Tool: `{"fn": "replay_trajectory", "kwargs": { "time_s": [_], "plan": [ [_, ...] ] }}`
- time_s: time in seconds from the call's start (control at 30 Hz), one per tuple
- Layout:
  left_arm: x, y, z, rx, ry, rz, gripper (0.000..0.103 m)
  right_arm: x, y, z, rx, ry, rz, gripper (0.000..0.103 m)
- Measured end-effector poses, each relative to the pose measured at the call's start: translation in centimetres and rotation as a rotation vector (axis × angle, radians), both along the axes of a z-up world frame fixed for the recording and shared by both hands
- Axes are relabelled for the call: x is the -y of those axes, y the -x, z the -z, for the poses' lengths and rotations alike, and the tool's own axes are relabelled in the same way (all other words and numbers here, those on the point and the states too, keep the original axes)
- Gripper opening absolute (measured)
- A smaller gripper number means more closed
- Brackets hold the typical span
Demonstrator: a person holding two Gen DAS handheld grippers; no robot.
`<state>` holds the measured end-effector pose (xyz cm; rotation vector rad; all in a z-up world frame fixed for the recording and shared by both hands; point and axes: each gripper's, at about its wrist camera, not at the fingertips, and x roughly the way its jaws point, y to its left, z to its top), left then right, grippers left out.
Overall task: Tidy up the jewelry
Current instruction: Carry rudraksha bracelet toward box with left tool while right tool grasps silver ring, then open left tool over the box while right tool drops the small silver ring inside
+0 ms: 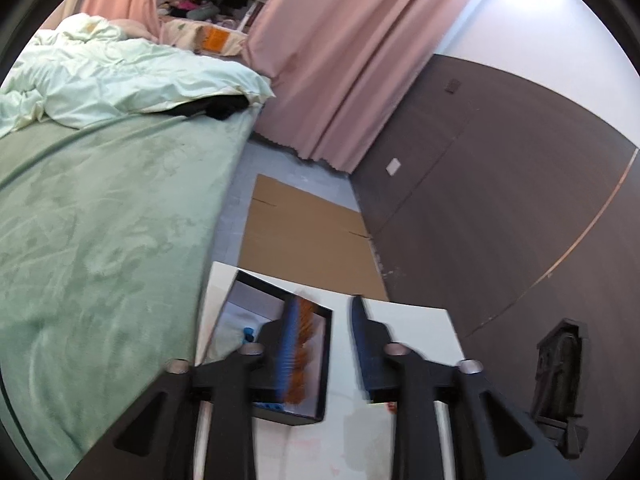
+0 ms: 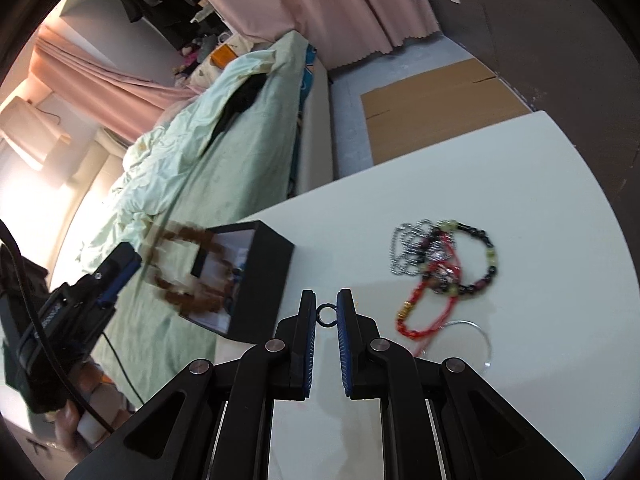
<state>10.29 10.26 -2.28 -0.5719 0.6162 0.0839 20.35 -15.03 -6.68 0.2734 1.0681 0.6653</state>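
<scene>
Fingers of the right gripper stand narrowly apart, with a small dark ring sitting in the gap at their tips; whether the pads actually pinch it I cannot tell. This gripper hovers low over the white counter. To the right of it lies a tangled heap of jewelry: a silver chain, a red beaded bracelet and a dark beaded bracelet with pale green beads, all overlapping. Just near of the heap lies a thin clear bangle.

Left of the right gripper sits an open black box at the counter's left edge. A brown beaded bracelet, blurred, hangs over the box opening, apparently from the left gripper, which comes in from the left side of the right wrist view.

In the left wrist view the left gripper has its fingers spread wide and released. Blurred orange-brown beads lie against the inner blue pad of the left-hand finger, above the black box, whose pale lining and some blue pieces inside show beneath. Whether the beads are hooked on that finger or falling I cannot tell.

Beyond the counter, flat brown cardboard lies on the grey floor. A bed with a green cover and a rumpled pale quilt fills the left, pink curtains hang at the far side, and a dark panelled wall runs along the right.
</scene>
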Motion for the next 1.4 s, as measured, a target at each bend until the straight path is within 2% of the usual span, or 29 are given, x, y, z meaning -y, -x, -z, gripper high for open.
{"fn": "replay_trajectory", "kwargs": {
  "time_s": [0.07, 0.1, 0.17, 0.43, 0.6, 0.93, 0.97, 1.0, 1.07, 1.17, 1.4],
  "plan": [
    [-0.1, 0.2, -0.4, 0.019, -0.029, -0.024, 0.069, -0.6, 0.0, -0.1, 0.006, -0.017, -0.013, 0.012],
    [-0.2, 0.4, -0.6, 0.041, -0.042, -0.039, 0.075, -1.0, 0.0, -0.1, 0.009, -0.024, -0.019, 0.012],
    [-0.5, 0.5, -1.0, 0.056, -0.053, -0.053, 0.078, -1.8, 0.1, -0.2, 0.02, -0.042, -0.037, 0.012],
    [-3.1, 0.5, -0.8, 0.049, -0.004, -0.098, 0.079, -4.7, 0.4, -0.7, 0.052, -0.127, -0.103, 0.012],
    [-4.1, 0.6, -1.1, 0.058, -0.002, -0.12, 0.079, -6.7, 0.2, -0.6, 0.064, -0.169, -0.134, 0.012],
    [-6.2, 0.0, -0.7, 0.059, 0.034, -0.153, 0.079, -10.9, -0.9, 1.2, 0.041, -0.177, -0.178, 0.013],
    [-6.4, -0.1, -0.6, 0.057, 0.036, -0.157, 0.079, -11.1, -1.1, 1.4, 0.029, -0.161, -0.184, 0.018],
    [-6.6, -0.2, -0.5, 0.053, 0.04, -0.162, 0.079, -11.2, -1.3, 1.6, 0.022, -0.14, -0.18, 0.03],
    [-6.8, -0.3, -0.2, 0.045, 0.05, -0.169, 0.079, -10.5, -1.6, 1.6, 0.026, -0.136, -0.148, 0.039],
    [-7.0, -0.4, 0.1, 0.037, 0.065, -0.172, 0.079, -9.0, -2.3, 1.4, 0.012, -0.142, -0.112, 0.041],
    [-5.4, -0.8, 0.1, 0.026, 0.058, -0.136, 0.079, -5.8, -1.9, 0.2, 0.04, -0.11, -0.057, 0.047]
  ]
}}
